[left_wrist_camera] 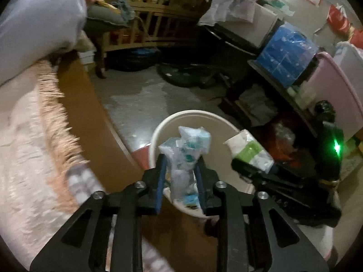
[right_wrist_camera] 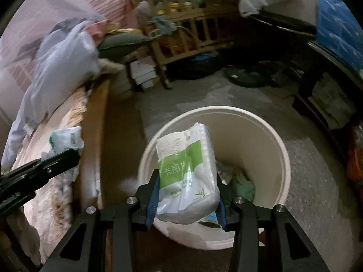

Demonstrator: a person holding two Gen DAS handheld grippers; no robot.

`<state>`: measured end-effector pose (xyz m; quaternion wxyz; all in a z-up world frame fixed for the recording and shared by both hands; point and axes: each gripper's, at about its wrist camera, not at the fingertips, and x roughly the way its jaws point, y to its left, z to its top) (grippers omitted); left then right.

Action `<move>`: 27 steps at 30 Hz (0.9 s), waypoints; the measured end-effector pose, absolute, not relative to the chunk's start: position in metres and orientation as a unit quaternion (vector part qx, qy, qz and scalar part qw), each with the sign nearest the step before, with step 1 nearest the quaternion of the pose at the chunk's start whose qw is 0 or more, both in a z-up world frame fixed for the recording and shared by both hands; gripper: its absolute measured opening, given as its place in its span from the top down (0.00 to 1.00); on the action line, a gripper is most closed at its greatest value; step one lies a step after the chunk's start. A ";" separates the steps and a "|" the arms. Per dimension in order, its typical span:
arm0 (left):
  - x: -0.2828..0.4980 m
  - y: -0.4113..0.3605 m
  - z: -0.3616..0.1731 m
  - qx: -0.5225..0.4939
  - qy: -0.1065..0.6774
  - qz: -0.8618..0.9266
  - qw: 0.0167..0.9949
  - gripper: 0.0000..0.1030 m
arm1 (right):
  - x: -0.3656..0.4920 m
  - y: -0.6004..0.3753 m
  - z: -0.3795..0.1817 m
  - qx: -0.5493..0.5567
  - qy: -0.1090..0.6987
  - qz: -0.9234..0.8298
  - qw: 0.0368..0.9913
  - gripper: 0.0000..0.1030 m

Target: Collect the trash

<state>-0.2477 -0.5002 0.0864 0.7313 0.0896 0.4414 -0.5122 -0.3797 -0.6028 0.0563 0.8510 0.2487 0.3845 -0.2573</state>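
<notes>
Cluttered room, concrete floor; we hold both grippers over the bucket [right_wrist_camera: 267, 136]; left gripper [left_wrist_camera: 180, 170] loosely pinching crumpled wrapper [left_wrist_camera: 185, 149], right gripper [right_wrist_camera: 186, 195] clamping tissue pack [right_wrist_camera: 186, 172]; off-centre release risks missing the rim.

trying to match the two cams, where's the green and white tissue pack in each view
Left wrist: the tissue pack sits right of centre, held in the right gripper, beside the bucket.
Right wrist: it fills the centre, pack between the jaws, above the bucket's mouth.
Shared landmark: the cream bucket on the floor.
</notes>
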 end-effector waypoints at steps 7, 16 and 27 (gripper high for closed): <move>-0.247 -0.511 0.081 0.079 0.445 -0.530 0.718 0.58 | -0.391 -0.617 0.048 0.266 0.365 -0.281 0.847 0.31; -0.258 -0.490 0.087 0.122 0.412 -0.481 0.764 0.58 | -0.391 -0.592 0.071 0.226 0.339 -0.301 0.863 0.31; -0.271 -0.445 0.117 0.112 0.350 -0.449 0.814 0.58 | -0.402 -0.555 0.115 0.178 0.284 -0.337 0.880 0.31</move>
